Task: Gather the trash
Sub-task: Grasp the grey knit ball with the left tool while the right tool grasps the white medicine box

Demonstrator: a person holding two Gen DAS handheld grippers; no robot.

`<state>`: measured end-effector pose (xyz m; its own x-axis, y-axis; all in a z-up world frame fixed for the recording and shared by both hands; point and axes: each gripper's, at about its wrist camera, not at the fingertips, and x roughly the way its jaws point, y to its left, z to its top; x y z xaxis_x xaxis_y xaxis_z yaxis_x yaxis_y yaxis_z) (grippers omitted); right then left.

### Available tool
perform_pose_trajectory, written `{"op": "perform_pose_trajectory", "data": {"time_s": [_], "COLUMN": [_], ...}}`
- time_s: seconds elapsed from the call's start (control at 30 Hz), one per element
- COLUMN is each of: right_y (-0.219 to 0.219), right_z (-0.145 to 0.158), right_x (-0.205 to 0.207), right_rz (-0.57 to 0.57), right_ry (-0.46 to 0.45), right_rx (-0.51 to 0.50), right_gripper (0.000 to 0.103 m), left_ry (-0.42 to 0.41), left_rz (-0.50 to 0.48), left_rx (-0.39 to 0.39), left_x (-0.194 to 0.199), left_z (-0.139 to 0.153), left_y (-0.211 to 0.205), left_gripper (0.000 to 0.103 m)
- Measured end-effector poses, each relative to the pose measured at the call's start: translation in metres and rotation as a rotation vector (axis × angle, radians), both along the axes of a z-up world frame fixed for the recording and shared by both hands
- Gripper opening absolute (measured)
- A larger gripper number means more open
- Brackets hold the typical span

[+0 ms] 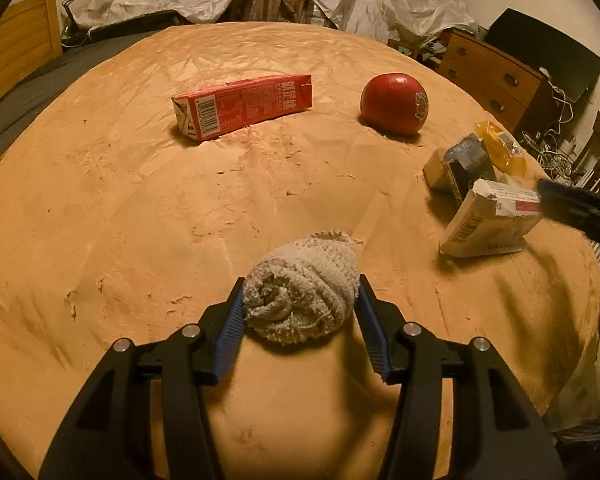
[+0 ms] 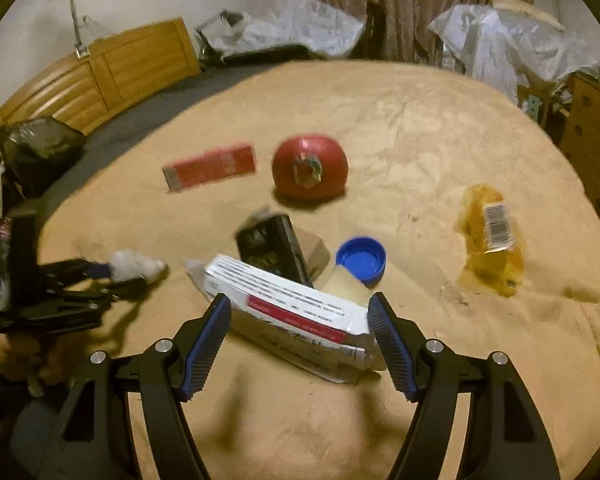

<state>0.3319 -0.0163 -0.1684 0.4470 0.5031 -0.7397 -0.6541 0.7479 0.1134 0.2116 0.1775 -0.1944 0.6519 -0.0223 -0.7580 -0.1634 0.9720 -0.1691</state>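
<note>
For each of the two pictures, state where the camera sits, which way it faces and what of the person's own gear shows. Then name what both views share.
Left wrist view: sits on the left claw, looking down and forward over the orange blanket; its blue pads press a rolled grey towel.
Right wrist view: sits on the right claw, facing the same bed; its open pads flank a white carton; the left claw shows at left.
Shared: red carton, red apple, yellow wrapper.

red carton (image 1: 242,106), Chinese print, perhaps illegible
</note>
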Motion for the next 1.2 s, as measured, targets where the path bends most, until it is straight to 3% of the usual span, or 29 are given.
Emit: {"op": "perform_pose_trajectory", "data": {"time_s": [0.1,0.27,0.4,0.5,0.57,0.73,0.93,1.1,1.2], "right_y": [0.001,0.001,-0.004,-0.009,-0.003,0.044,0.088,0.11,0.118], "right_z": [-0.006,-0.01,-0.004,0.008,0.014,0.0,-0.023,-0.043,-0.053], "right_x": [-0.017,-0.09,-0.116,-0.115,-0.112,-0.088,-0.063,-0.055,-0.052], "right_rz": [0.038,0.216,0.282,0.295,0.32,0.497,0.647,0.715,0.742], "right_ry": [0.026,0.144,0.131,0.09,0.042,-0.09,-0.064,-0.011,0.012], "right_rx": [-0.014,-0.039,-0.092,-0.106,-0.148,-0.436,-0.596,-0.659,-0.691], "right_gripper": [0.074,0.074,0.074,0.074,0.08,0.084,0.084,0.084,0.079], "left_ry": [-0.002,-0.006,-0.009,-0.005,0.005,0.049,0.082,0.13,0.137], "left_rz": [-0.009,-0.016,-0.01,-0.012,-0.025,-0.087,-0.168,-0.26,-0.287], "left_rx": [-0.001,-0.009,-0.024,-0.03,-0.029,0.032,0.065,0.11,0.114], "left_x": [0.001,-0.002,-0.01,-0.013,-0.012,-0.005,0.006,0.02,0.026], "left_z": [0.0,0.0,-0.002,-0.002,-0.002,0.0,0.005,-0.001,-0.002], "left_y": [0.001,0.005,0.008,0.007,0.006,-0.005,-0.005,-0.005,-0.001], "left_gripper": [0.051,0.052,0.053,0.053,0.055,0.069,0.079,0.078,0.07]}}
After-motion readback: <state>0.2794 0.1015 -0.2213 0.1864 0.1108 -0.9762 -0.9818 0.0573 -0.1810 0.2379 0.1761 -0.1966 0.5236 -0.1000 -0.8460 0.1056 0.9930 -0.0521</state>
